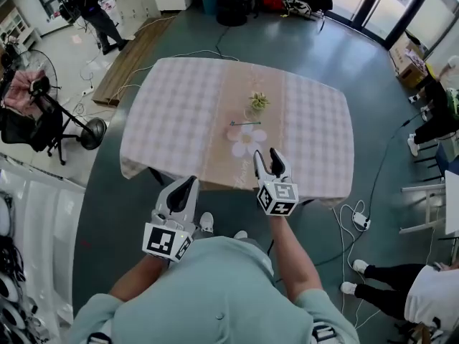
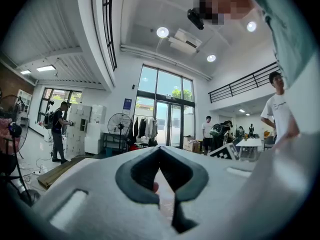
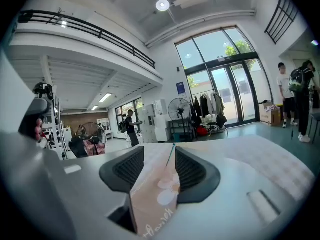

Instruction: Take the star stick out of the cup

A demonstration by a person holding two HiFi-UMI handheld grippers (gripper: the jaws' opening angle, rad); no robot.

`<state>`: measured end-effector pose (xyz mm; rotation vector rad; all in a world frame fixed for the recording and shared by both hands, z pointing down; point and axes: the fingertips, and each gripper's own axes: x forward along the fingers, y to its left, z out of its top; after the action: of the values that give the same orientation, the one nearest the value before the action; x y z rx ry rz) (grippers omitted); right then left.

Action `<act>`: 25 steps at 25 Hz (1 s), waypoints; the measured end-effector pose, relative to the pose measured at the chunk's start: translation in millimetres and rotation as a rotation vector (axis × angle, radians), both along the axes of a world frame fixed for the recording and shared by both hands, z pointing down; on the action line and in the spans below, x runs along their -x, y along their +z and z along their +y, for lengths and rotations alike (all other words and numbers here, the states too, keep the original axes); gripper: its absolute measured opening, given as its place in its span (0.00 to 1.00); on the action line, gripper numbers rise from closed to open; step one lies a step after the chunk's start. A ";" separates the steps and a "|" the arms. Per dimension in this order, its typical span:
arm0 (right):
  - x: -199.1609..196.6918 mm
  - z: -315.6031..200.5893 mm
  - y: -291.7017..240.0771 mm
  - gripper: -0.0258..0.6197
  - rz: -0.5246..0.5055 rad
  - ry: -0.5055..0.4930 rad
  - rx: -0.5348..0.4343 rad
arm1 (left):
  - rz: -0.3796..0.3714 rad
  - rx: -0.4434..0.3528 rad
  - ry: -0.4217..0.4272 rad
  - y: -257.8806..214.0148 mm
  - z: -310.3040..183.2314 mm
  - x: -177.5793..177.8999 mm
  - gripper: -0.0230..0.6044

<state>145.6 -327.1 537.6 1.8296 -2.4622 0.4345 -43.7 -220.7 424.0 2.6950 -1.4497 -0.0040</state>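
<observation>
I judged the job done: at centre a stick [image 1: 245,123] lay by the cup [image 1: 257,104], right gripper [image 1: 267,156] released, left gripper [image 1: 189,183] clenched empty.

Grey floor [image 1: 373,70], tall glazed doors [image 3: 225,84], standing fan [image 3: 179,109], round ceiling lights [image 2: 162,32].

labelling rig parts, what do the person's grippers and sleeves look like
Both the left gripper and right gripper are light grey shells with dark ribbed pads, each carrying a white cube of black square markers. Short mint-green sleeves. No cables show.
</observation>
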 end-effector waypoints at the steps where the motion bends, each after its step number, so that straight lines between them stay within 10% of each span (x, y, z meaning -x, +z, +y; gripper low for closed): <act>1: 3.0 -12.5 8.2 0.31 -0.008 0.010 0.017 | 0.005 -0.006 -0.003 -1.9 -5.7 6.4 0.04; 25: 16.7 -128.0 72.0 0.24 -0.022 0.189 0.139 | 0.002 0.003 -0.054 -0.2 -54.1 86.5 0.04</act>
<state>128.9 -455.0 609.7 2.0163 -2.2168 0.6222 -130.2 -274.8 423.7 2.6520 -1.5202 -0.0086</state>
